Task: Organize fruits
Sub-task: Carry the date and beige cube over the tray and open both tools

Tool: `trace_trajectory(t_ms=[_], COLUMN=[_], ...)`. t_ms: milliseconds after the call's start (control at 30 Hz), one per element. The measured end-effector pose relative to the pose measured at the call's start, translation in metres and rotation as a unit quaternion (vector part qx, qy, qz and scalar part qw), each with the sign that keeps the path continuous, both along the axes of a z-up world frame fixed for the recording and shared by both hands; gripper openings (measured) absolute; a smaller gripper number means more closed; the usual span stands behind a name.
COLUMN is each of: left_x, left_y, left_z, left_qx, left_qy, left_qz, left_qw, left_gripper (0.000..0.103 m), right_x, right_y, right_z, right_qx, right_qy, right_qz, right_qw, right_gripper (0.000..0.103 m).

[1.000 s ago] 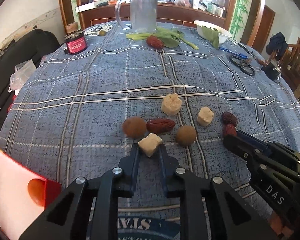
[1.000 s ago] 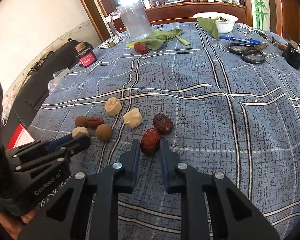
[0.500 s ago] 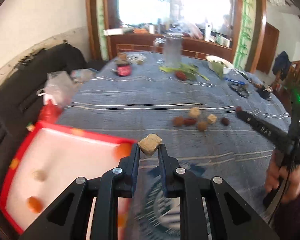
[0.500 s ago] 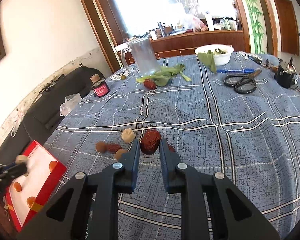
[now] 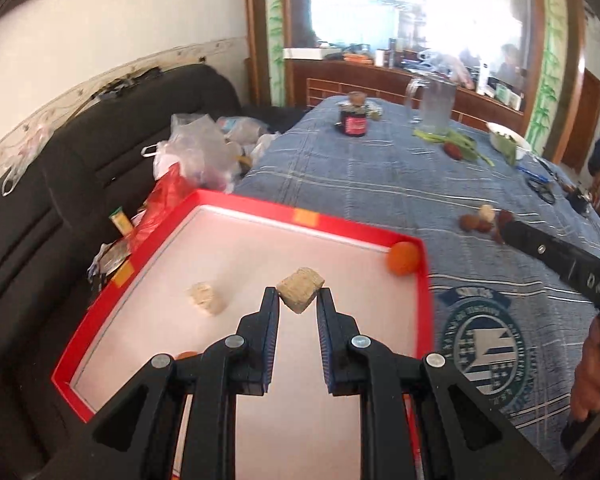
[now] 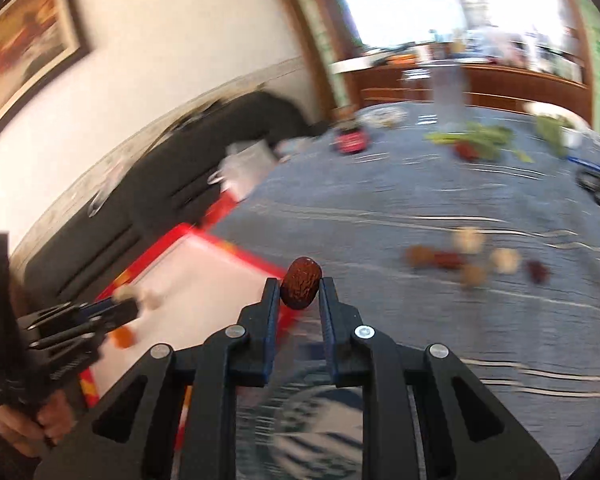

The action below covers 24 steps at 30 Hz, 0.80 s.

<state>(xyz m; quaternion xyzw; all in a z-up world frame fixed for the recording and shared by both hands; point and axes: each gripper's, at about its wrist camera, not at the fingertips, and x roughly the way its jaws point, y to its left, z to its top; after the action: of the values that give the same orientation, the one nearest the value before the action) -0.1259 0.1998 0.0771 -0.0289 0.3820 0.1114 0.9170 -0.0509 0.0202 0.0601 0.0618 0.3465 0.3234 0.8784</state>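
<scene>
My left gripper [image 5: 298,300] is shut on a beige cube [image 5: 301,295], held above the white inside of the red-rimmed tray [image 5: 260,208]. A second beige piece [image 5: 206,303] and an orange fruit [image 5: 403,257] lie in the tray. My right gripper [image 6: 300,292] is shut on a dark red date [image 6: 301,282], hanging over the tray's right rim [image 6: 256,260] in a blurred view. Several loose fruits [image 5: 482,220] stay on the blue plaid cloth [image 5: 380,176]. The left gripper [image 6: 116,308] shows at the left of the right wrist view.
A black sofa [image 5: 80,184] with plastic bags [image 5: 196,152] runs along the left of the tray. Far down the table stand a red jar [image 5: 354,120], a glass jug [image 5: 436,106], greens [image 5: 460,142], a white bowl [image 5: 506,144] and scissors [image 5: 542,192].
Both grippers lifted their pieces off the cloth and swung left. The left one now hangs over the tray with the cube; the right one has come up to the tray's rim with the date.
</scene>
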Motion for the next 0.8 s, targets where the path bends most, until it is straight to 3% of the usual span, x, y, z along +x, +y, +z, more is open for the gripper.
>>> trace_trajectory(t_ms=[133, 367, 733, 800], left_x=[-0.004, -0.006, -0.006, -0.006], left_y=[0.017, 0.047, 0.057, 0.057], left_z=[-0.005, -0.013, -0.03, -0.032], left_qx=[0.012, 0.024, 0.014, 0.012], left_qy=[0.003, 0.015, 0.046, 0.054], left_qz=[0.021, 0.048, 0.043, 0.045], left_qw=[0.9997, 0.9985, 0.9979, 0.9974], left_gripper=[0.018, 0.018, 0.018, 0.024], right_x=[-0.007, -0.001, -0.003, -0.003], right_y=[0.056, 0.118, 0.135, 0.135], right_z=[-0.006, -0.041, -0.054, -0.054], right_qx=[-0.032, -0.091, -0.126, -0.125], right_qy=[0.004, 0.071, 0.104, 0.111], right_qz=[0.048, 0.086, 0.088, 0.085], right_qw=[0.998, 0.99, 0.983, 0.982], right_gripper=[0.022, 0.022, 0.023, 0.023])
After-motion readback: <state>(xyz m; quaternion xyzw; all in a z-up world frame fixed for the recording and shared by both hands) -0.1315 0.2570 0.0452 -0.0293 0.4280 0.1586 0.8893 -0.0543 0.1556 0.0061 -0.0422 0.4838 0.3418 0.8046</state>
